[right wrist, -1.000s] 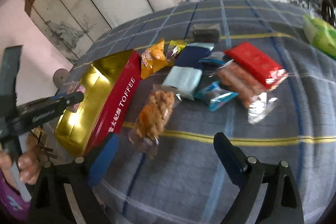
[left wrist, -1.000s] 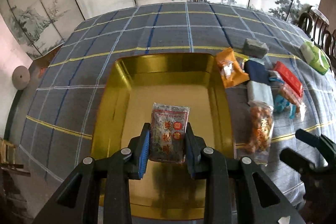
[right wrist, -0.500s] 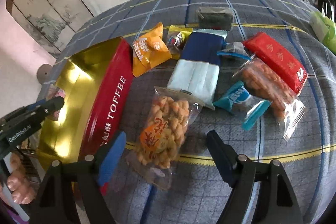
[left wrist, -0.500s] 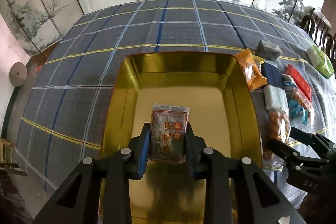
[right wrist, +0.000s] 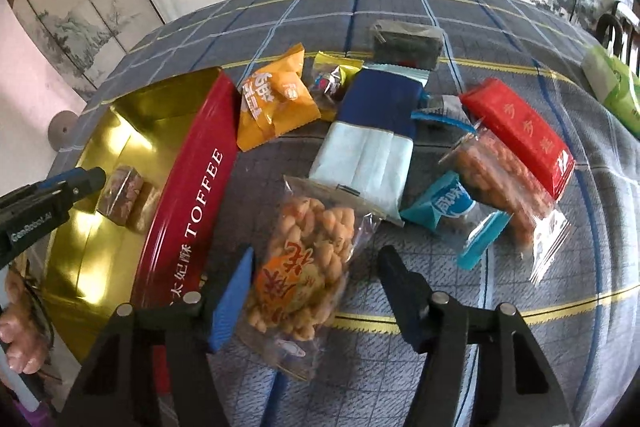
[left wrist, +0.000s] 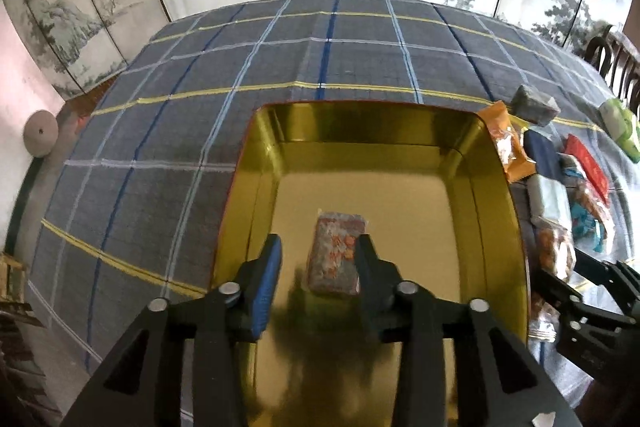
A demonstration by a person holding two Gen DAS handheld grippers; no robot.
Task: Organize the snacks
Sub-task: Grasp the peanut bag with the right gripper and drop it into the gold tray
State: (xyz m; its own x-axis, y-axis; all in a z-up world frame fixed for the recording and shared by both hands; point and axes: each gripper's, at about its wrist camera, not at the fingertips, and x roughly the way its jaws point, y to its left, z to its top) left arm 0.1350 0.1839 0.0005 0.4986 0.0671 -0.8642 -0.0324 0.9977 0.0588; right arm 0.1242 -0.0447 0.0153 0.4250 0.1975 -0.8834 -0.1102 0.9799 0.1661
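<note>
A gold tin [left wrist: 496, 211] with a red TOFFEE wall [right wrist: 200, 195] sits on the checked tablecloth. A small clear snack packet [left wrist: 338, 255] lies on the tin floor. My left gripper [left wrist: 318, 267] hangs over it with its jaws opening; the packet is between the fingers, close to the right one and free of the left pad. My right gripper [right wrist: 318, 283] straddles a clear bag of fried twists [right wrist: 308, 259] lying beside the tin. Its jaws are closing, and a gap still shows at the right finger.
More snacks lie right of the tin: an orange pack [right wrist: 276, 103], a blue-and-white pack [right wrist: 372, 139], a red bar [right wrist: 516, 131], a light blue pack [right wrist: 452, 207], a peanut bag [right wrist: 500, 179] and a green pack [right wrist: 612, 87]. A hand [right wrist: 20, 331] shows at lower left.
The left jaws have parted and the packet has dropped onto the tin floor. The right gripper has come down over the bag of twists and its jaws have narrowed.
</note>
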